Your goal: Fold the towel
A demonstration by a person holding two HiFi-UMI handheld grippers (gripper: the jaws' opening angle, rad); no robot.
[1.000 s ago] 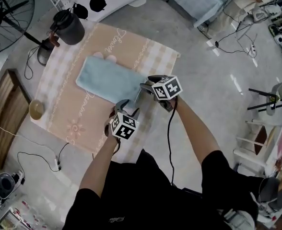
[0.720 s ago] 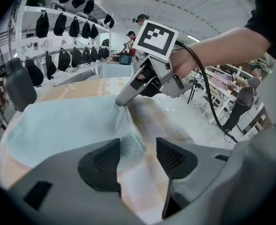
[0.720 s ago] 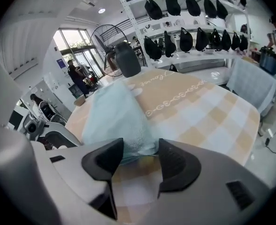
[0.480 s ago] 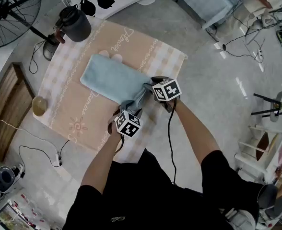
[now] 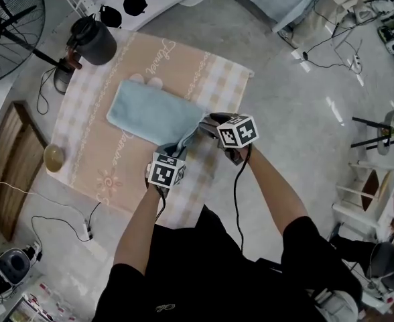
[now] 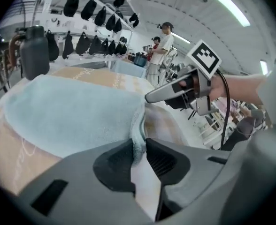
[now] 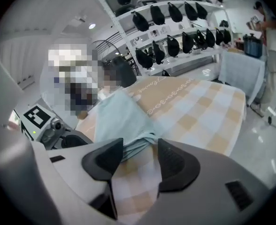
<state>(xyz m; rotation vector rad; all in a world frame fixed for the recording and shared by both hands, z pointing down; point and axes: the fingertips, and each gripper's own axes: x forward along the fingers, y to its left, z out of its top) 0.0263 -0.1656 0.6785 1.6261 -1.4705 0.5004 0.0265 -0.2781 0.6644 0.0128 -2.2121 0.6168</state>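
A: What is the biggest thing on the floor?
B: A peach checked fabric mat [image 5: 96, 153]. The light blue terry towel [image 5: 150, 111] lies flat on its middle.
A: And the 2 grippers?
B: The left gripper [image 6: 139, 146] has narrow jaws, closing on the towel's near edge. The right gripper [image 7: 140, 149] has wide jaws; a towel corner lies between them, not pressed.

Left gripper [image 6: 139, 145] angled down, fingers closing on the towel [image 5: 153, 109] edge; right gripper [image 7: 140, 146] beside it, fingers wide apart.
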